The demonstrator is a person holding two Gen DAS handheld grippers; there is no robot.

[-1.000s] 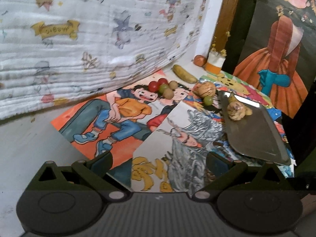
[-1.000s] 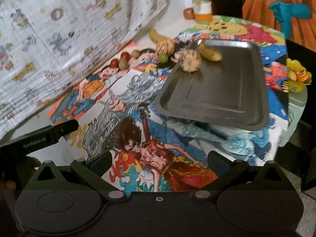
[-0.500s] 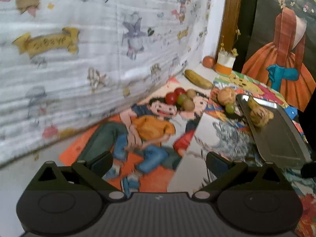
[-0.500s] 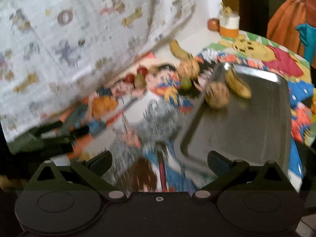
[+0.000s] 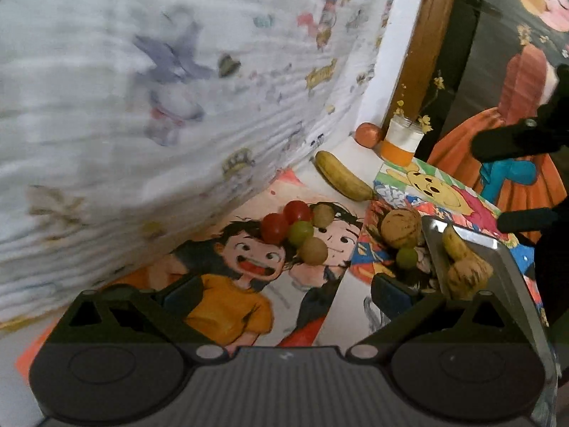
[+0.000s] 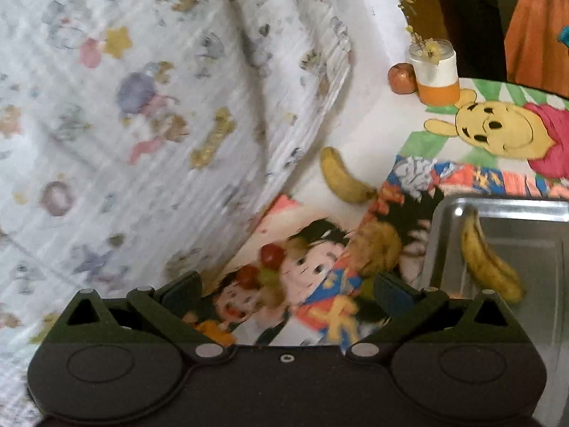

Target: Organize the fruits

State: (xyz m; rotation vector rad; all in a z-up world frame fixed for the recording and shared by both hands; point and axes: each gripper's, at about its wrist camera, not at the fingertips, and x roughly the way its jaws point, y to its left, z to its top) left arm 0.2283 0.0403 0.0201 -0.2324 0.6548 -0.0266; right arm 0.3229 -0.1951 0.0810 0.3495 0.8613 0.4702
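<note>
A metal tray (image 5: pixel 512 270) lies at the right on cartoon posters and holds a small banana (image 5: pixel 453 240) and a walnut (image 5: pixel 467 274). On the posters sit two red tomatoes (image 5: pixel 275 226), a green grape (image 5: pixel 300 233), two brown round fruits (image 5: pixel 313 249), another walnut (image 5: pixel 400 227) and a second green grape (image 5: pixel 406 258). A loose banana (image 5: pixel 341 176) lies behind them. My left gripper (image 5: pixel 286 293) is open and empty, just short of the tomato cluster. My right gripper (image 6: pixel 288 293) is open and empty above the same fruits (image 6: pixel 272 252), beside the tray (image 6: pixel 498 220) with its banana (image 6: pixel 487 259).
A patterned white cloth (image 5: pixel 142 89) hangs along the left. An orange-and-white jar with dried flowers (image 5: pixel 402 140) and a round orange fruit (image 5: pixel 368 133) stand at the back. The right gripper's dark fingers (image 5: pixel 512 142) show at the far right of the left wrist view.
Both grippers have moved forward toward the loose fruits, which now look larger and closer. The right gripper has swung left off the tray. Both stay open.
</note>
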